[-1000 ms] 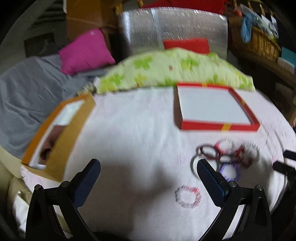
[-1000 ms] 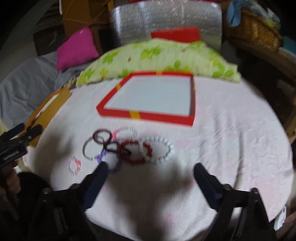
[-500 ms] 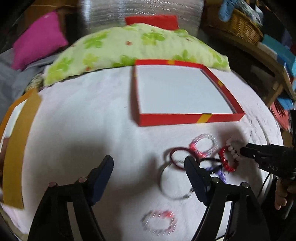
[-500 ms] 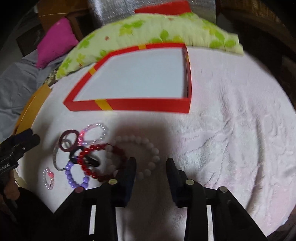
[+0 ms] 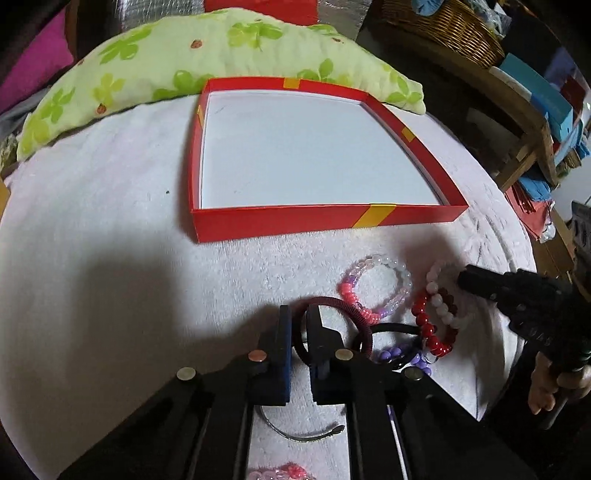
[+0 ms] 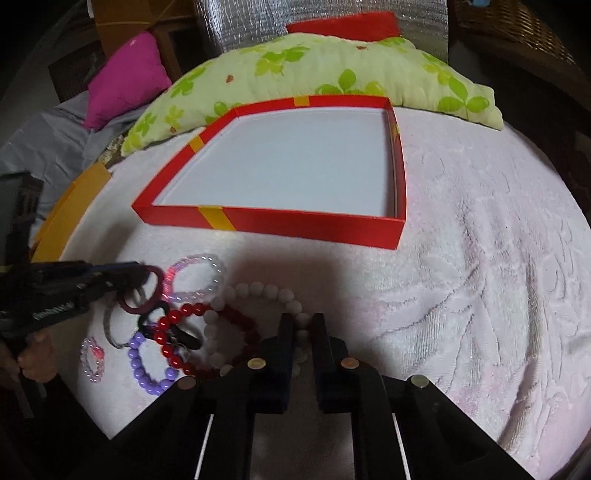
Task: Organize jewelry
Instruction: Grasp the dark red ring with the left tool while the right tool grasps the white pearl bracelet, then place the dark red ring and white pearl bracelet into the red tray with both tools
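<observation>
A shallow red box (image 5: 406, 216) (image 6: 314, 223) with a white floor sits empty on the white towel. A pile of bracelets lies in front of it. My left gripper (image 5: 300, 314) is shut on the rim of a dark red ring (image 5: 347, 308), also seen in the right wrist view (image 6: 157, 284). My right gripper (image 6: 302, 323) is shut on a white bead bracelet (image 6: 255, 290), whose beads show in the left wrist view (image 5: 437, 299). Beside them lie a red bead bracelet (image 6: 177, 325), a purple one (image 6: 142, 369), a clear pink one (image 5: 376, 288) and a black loop (image 5: 391, 328).
A green flowered pillow (image 6: 314, 70) lies behind the box. An orange box (image 6: 70, 206) is at the towel's left edge. A thin metal bangle (image 5: 303, 435) and a small pink bracelet (image 6: 92, 360) lie near me. A wicker basket (image 5: 443, 29) stands on shelves at the right.
Both grippers moved down and forward into the pile. The left jaws went from wide open to shut on the dark red ring; the right jaws narrowed onto the white bead bracelet.
</observation>
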A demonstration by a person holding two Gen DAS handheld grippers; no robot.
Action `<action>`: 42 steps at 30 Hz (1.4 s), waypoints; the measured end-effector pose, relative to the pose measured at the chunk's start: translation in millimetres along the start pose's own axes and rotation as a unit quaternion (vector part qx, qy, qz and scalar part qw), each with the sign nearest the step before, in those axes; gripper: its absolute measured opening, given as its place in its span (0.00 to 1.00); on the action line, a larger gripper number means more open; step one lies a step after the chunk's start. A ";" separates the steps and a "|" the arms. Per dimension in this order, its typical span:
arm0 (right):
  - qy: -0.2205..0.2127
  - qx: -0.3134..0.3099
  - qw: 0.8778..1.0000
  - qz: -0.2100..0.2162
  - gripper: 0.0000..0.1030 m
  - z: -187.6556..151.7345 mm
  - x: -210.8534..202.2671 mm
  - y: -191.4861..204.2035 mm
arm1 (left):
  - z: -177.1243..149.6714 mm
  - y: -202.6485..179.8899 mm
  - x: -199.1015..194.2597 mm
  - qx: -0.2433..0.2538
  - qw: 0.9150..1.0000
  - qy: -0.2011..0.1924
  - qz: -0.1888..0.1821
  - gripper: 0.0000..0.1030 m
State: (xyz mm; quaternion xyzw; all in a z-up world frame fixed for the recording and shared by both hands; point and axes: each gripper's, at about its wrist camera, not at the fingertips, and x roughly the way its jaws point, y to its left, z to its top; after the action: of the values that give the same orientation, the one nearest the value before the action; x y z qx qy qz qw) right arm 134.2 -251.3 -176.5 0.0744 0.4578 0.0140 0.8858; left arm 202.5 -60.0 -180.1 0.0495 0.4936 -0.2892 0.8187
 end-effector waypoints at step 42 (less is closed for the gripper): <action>-0.061 0.116 0.986 0.099 0.10 190.2 67.3 -49.8 | 170.8 48.7 41.3 -0.050 0.991 -0.087 0.086 0.05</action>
State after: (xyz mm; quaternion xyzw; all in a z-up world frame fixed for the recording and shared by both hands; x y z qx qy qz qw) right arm 325.8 -316.9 -129.8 0.2222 0.3914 0.0436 0.8919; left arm 375.4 -99.8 -137.9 0.0255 0.4282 -0.1962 0.8817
